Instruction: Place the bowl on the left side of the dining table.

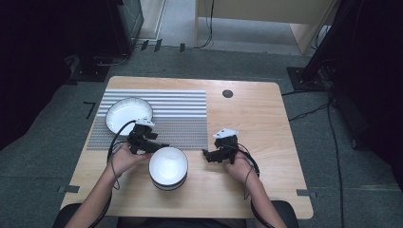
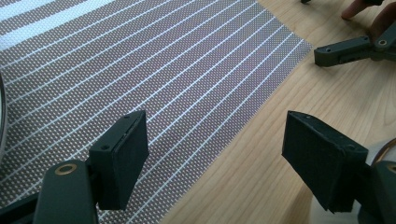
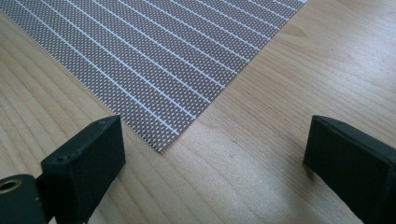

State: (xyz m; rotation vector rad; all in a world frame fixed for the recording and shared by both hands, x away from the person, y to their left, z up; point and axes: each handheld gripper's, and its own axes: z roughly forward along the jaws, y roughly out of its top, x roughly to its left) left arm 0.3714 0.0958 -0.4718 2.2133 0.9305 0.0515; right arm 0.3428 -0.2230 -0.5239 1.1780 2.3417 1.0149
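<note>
A stack of white bowls (image 1: 168,167) stands on the wooden table (image 1: 256,118) near its front edge. A white paper plate (image 1: 128,115) lies on the left of a grey striped placemat (image 1: 180,118). My left gripper (image 1: 158,141) hovers just above the bowls' upper-left rim, open and holding nothing. In the left gripper view its jaws (image 2: 217,140) span the mat's front edge (image 2: 187,84), with the bowl rim (image 2: 384,148) by the right jaw. My right gripper (image 1: 207,153) is open to the right of the bowls; its jaws (image 3: 217,149) frame the mat's corner (image 3: 159,130).
A dark round grommet (image 1: 227,93) sits in the table's back edge. Bare wood spreads across the right half of the table. Dark stands and cables (image 1: 313,109) lie on the carpet around the table. The right gripper's jaw (image 2: 345,49) shows far off in the left gripper view.
</note>
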